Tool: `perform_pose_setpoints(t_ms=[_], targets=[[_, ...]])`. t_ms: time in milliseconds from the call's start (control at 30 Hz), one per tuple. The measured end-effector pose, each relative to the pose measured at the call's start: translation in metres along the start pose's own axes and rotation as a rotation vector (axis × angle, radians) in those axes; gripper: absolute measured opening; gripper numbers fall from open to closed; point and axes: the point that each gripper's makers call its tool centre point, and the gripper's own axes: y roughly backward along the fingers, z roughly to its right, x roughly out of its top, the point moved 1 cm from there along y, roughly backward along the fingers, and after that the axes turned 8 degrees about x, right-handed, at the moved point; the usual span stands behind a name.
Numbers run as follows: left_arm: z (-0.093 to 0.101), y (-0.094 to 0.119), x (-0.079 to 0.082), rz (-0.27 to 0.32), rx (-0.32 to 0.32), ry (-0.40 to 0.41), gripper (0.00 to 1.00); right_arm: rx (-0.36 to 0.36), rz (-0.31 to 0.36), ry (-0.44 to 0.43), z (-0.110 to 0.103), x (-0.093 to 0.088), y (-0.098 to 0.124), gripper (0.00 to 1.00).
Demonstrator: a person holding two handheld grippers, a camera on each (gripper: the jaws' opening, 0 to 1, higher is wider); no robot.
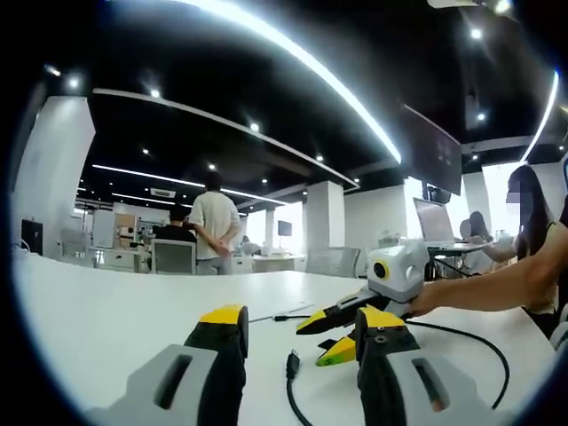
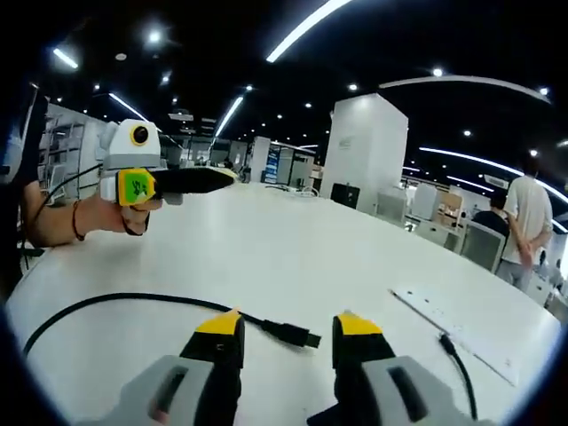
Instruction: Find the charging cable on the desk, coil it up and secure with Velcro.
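Black charging cable (image 2: 160, 306) found, uncoiled on white desk (image 2: 293, 257) — step: approach. Right gripper (image 2: 288, 333) spread, plug between tips (ungripped); left gripper (image 1: 302, 324) likewise spread, empty. Next — close on plug.

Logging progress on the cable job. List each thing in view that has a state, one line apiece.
charging cable: loose on the desk, uncoiled, no strap on it.
cable plug: lying free between the jaw tips, ungripped.
left hand-held gripper: jaws open, holding nothing.
right hand-held gripper: jaws open, holding nothing.
second cable end: lying on the desk beside a flat white strip.
desk: white top.
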Motion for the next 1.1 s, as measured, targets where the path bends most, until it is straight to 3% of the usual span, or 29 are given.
perform_pose_setpoints(t_ms=[700, 1100], targets=[[-0.004, 0.003, 0.004, 0.017, 0.009, 0.027, 0.49, 0.109, -0.056, -0.099, 0.008, -0.015, -0.018, 0.41], [-0.008, 0.003, 0.005, 0.019, 0.016, 0.031, 0.49, 0.136, -0.071, -0.1, 0.008, -0.019, -0.026, 0.41]])
